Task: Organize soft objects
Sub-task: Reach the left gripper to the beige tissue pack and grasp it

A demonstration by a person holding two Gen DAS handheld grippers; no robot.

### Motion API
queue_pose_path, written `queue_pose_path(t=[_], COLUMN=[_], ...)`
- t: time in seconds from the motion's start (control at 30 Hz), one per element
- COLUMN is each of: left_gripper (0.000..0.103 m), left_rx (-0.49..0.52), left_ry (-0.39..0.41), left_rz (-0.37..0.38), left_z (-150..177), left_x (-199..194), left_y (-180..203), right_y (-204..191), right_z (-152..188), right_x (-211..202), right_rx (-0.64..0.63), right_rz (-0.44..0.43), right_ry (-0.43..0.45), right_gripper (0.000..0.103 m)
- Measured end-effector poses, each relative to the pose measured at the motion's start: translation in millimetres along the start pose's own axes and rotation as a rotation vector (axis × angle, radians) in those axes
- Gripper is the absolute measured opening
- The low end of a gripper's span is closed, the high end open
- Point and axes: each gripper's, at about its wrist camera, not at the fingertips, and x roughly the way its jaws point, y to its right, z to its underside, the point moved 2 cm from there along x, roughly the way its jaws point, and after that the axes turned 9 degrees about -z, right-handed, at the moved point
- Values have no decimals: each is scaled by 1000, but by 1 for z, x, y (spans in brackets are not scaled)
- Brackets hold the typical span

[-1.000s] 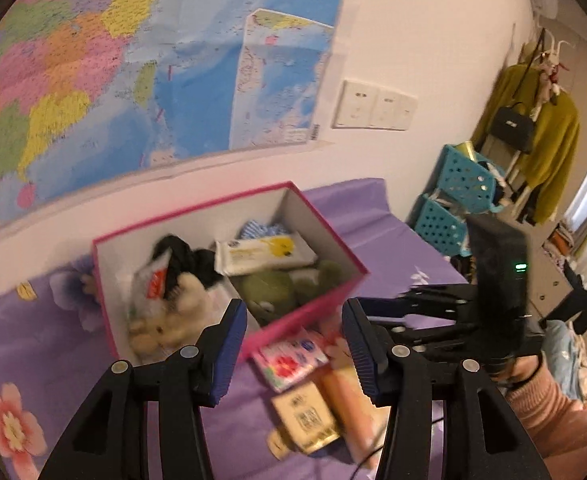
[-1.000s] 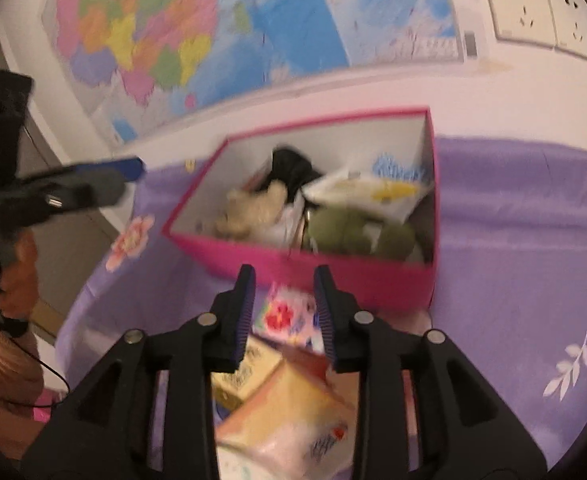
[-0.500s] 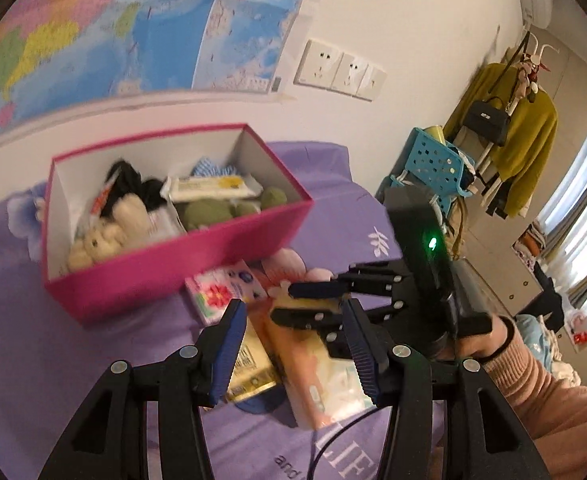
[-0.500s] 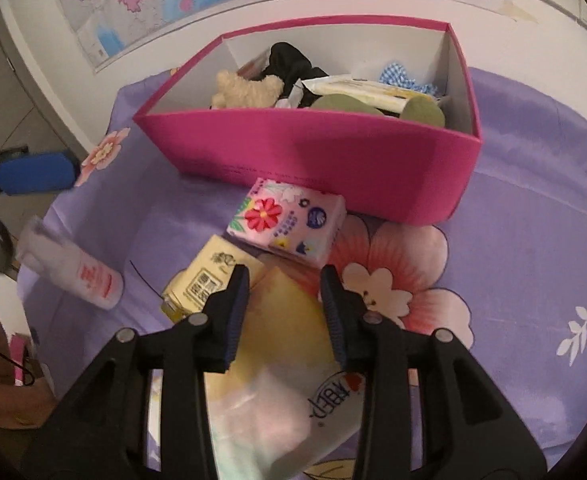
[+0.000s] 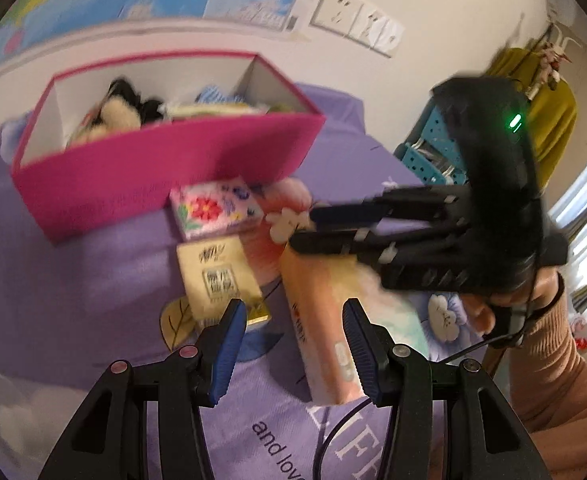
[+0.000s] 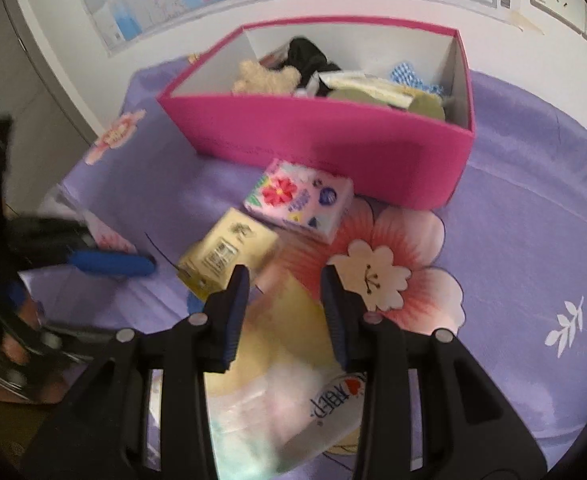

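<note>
Both grippers have come down closer to the purple cloth [image 6: 533, 208]; the right gripper [image 6: 284, 300] has just been opening over the big peach tissue pack [image 6: 293, 360], and the left gripper [image 5: 293, 334] is part open, holding nothing. Three packs lie in front of one pink box [image 6: 333, 152]: the peach one, a flowered pack [image 6: 299, 200] and a yellow pack [image 6: 225, 252]. There is bare cloth to the right.

Your left gripper [image 5: 291, 338] points steeply down at lower centre of its view, jaws parted. Your right gripper [image 6: 284, 304] also tilts down, its jaws having just been opening; your right hand [image 5: 489, 304] and sleeve show at right
</note>
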Motion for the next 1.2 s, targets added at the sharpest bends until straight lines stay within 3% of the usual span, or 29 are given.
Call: queue_pose_path(t=[0.4,0.57,0.77,1.2], left_gripper=[51,51,50,50], left_rx=[-94,-116,-160,-214], left_ry=[-43,-61,-80,-35], left_rz=[5,-28,-19,-142], left_z=[20,20,26,27], left_x=[16,20,27,29], left_y=[-9,-13,-19,-29], right_y=[-7,-7,-3,-1], right_z=[-26,-37,-40,-29], right_x=[33,50,69,59], right_rx=[20,22,36,41], right_rz=[-87,-126,-103,-164], right_ry=[-38,-96,-171,-194], right_gripper=[39,39,39,41])
